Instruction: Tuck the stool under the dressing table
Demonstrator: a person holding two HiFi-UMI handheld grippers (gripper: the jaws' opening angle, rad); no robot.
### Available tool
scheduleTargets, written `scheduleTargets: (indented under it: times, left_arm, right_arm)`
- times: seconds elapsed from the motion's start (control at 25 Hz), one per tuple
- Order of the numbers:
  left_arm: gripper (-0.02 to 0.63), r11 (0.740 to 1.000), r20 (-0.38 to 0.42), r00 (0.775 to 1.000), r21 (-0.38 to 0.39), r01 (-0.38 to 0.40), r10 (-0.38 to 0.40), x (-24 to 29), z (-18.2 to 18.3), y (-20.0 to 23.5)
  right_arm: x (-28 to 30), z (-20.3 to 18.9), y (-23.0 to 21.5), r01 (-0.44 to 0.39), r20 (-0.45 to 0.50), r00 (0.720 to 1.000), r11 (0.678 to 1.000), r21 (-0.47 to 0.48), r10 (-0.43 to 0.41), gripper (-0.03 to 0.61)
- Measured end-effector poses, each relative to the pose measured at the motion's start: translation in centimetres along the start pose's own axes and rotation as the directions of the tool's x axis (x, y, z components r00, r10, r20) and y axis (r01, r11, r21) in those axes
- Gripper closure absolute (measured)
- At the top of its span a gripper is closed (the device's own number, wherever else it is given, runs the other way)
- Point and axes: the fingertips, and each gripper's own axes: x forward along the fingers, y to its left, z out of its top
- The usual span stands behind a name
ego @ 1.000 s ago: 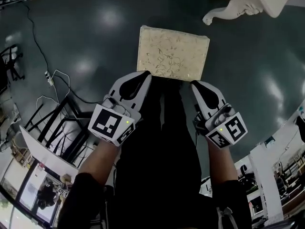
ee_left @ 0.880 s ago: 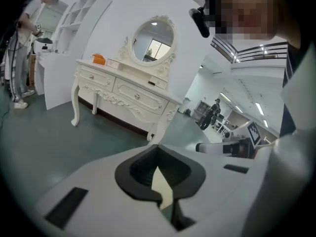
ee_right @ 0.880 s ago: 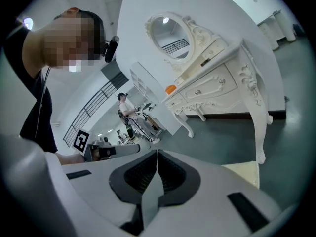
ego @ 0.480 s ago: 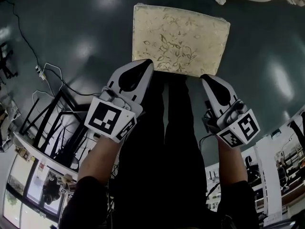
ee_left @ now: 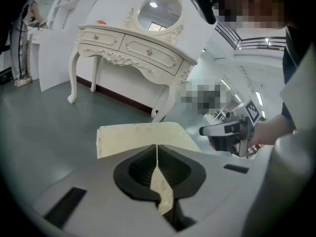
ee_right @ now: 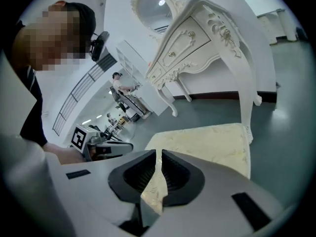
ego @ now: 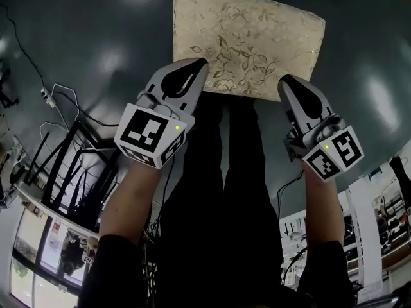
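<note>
The left gripper (ego: 198,63) has its jaws pressed fully together with nothing between them, their tips at the near left edge of the stool (ego: 247,38); no view settles whether they touch the cushion or hang just over it. The stool, a cream seat with a leaf pattern, lies directly ahead of both pairs of jaws and spans the gap between them, standing on the dark floor (ego: 96,37). The right gripper (ego: 287,80) has its jaws closed to a hairline slit and holds nothing, its tips at the near right edge of the seat. The dressing table (ee_left: 132,47) stands beyond the far side of the stool, with a curved leg (ee_right: 245,98) close by the seat's far right corner. We judge the step in hand to be setting both closed tips against the near side for a push. To do it well, we would plant the two tips at matching height and equally far in from the seat's corners, on the firm edge and not the soft top, then press evenly so that the stool slides straight and does not swing. We would keep the push low and level against tipping, and steer the seat into the opening under the table so that it does not strike that leg.
</note>
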Motion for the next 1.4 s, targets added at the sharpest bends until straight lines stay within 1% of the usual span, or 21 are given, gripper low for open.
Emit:
scheduleTargets:
  times: [0.04, 0.08, 0.12, 0.16, 0.24, 0.32, 0.36, 0.48, 0.56, 0.6, 0.72, 0.84, 0.88, 1.0, 1.08, 1.2, 1.28, 1.4]
  left_arm:
    - [0.606, 1.0, -0.007, 1.0, 0.012, -0.009, 0.009, 0.2, -0.2, 0.5]
    - [0.606, 1.0, -0.016, 1.0, 0.022, -0.016, 0.016, 0.3, -0.5, 0.9]
    - [0.596, 0.999, -0.027, 0.999, 0.027, -0.021, 0.021, 0.5, -0.9, 1.3]
    - [0.56, 0.999, -0.038, 0.999, 0.021, -0.025, 0.025, 0.6, -1.4, 1.7]
    - [0.439, 0.999, -0.057, 0.998, -0.02, -0.038, 0.037, 0.7, -2.3, 2.7]
    - [0.358, 0.995, -0.075, 0.995, -0.076, -0.064, 0.058, 1.0, -3.1, 4.0]
    - [0.303, 0.992, -0.088, 0.994, -0.101, -0.08, 0.071, 1.2, -3.6, 4.6]
    - [0.16, 0.983, -0.13, 0.986, -0.136, -0.12, 0.103, 1.9, -4.7, 6.2]
    - [0.094, 0.982, -0.161, 0.981, -0.137, -0.128, 0.106, 2.4, -5.4, 6.6]
    - [0.075, 0.982, -0.177, 0.979, -0.14, -0.127, 0.101, 2.7, -5.8, 6.7]
    - [0.057, 0.978, -0.212, 0.975, -0.178, -0.11, 0.071, 3.7, -6.9, 6.7]
    - [0.054, 0.973, -0.22, 0.974, -0.203, -0.108, 0.062, 4.5, -7.1, 6.9]
    - [0.054, 0.972, -0.22, 0.974, -0.207, -0.109, 0.062, 4.7, -7.1, 6.9]
    - [0.052, 0.966, -0.222, 0.973, -0.236, -0.11, 0.056, 5.5, -6.9, 6.9]
    - [0.052, 0.961, -0.225, 0.973, -0.25, -0.115, 0.058, 6.0, -6.9, 7.2]
    - [0.047, 0.96, -0.235, 0.97, -0.254, -0.116, 0.055, 6.6, -6.9, 7.6]
    - [0.041, 0.96, -0.236, 0.97, -0.258, -0.11, 0.047, 6.7, -7.0, 7.7]
    - [0.031, 0.948, -0.249, 0.969, -0.308, -0.081, 0.002, 7.3, -7.7, 7.8]
  right_arm:
    - [0.2, -0.3, -1.1, 0.027, -0.02, 0.999, 1.0, -0.01, -0.027, 0.543]
    - [0.5, -0.7, -2.2, 0.054, -0.043, 0.998, 0.998, -0.019, -0.054, 0.495]
    - [0.7, -1.0, -3.3, 0.081, -0.064, 0.995, 0.996, -0.026, -0.082, 0.427]
    - [0.8, -1.2, -4.3, 0.11, -0.081, 0.99, 0.993, -0.034, -0.113, 0.388]
    - [0.8, -1.4, -5.9, 0.18, -0.097, 0.978, 0.981, -0.069, -0.186, 0.311]
    - [0.6, -1.4, -7.2, 0.248, -0.088, 0.962, 0.963, -0.109, -0.258, 0.267]
    - [0.6, -1.4, -7.7, 0.271, -0.083, 0.956, 0.956, -0.114, -0.281, 0.248]
    - [0.7, -2.2, -8.5, 0.292, -0.101, 0.949, 0.954, -0.075, -0.298, 0.175]
    - [0.8, -3.0, -9.0, 0.297, -0.123, 0.945, 0.953, -0.056, -0.302, 0.13]
    - [0.8, -3.3, -9.1, 0.299, -0.131, 0.944, 0.953, -0.057, -0.304, 0.127]
    - [0.8, -3.4, -9.3, 0.311, -0.148, 0.937, 0.948, -0.069, -0.318, 0.123]
    - [0.5, -3.2, -10.1, 0.355, -0.15, 0.921, 0.933, -0.059, -0.36, 0.123]
    - [0.3, -3.4, -10.4, 0.362, -0.154, 0.919, 0.931, -0.042, -0.364, 0.123]
    - [-0.3, -4.4, -11.5, 0.358, -0.175, 0.922, 0.932, 0.05, -0.345, 0.123]
    - [-0.3, -5.2, -11.9, 0.353, -0.196, 0.922, 0.933, 0.072, -0.333, 0.123]
    - [0.0, -6.1, -12.3, 0.346, -0.216, 0.921, 0.935, 0.075, -0.323, 0.123]
    - [0.3, -6.3, -12.6, 0.353, -0.217, 0.918, 0.933, 0.066, -0.332, 0.123]
    - [0.3, -6.5, -12.9, 0.363, -0.221, 0.913, 0.93, 0.056, -0.343, 0.123]
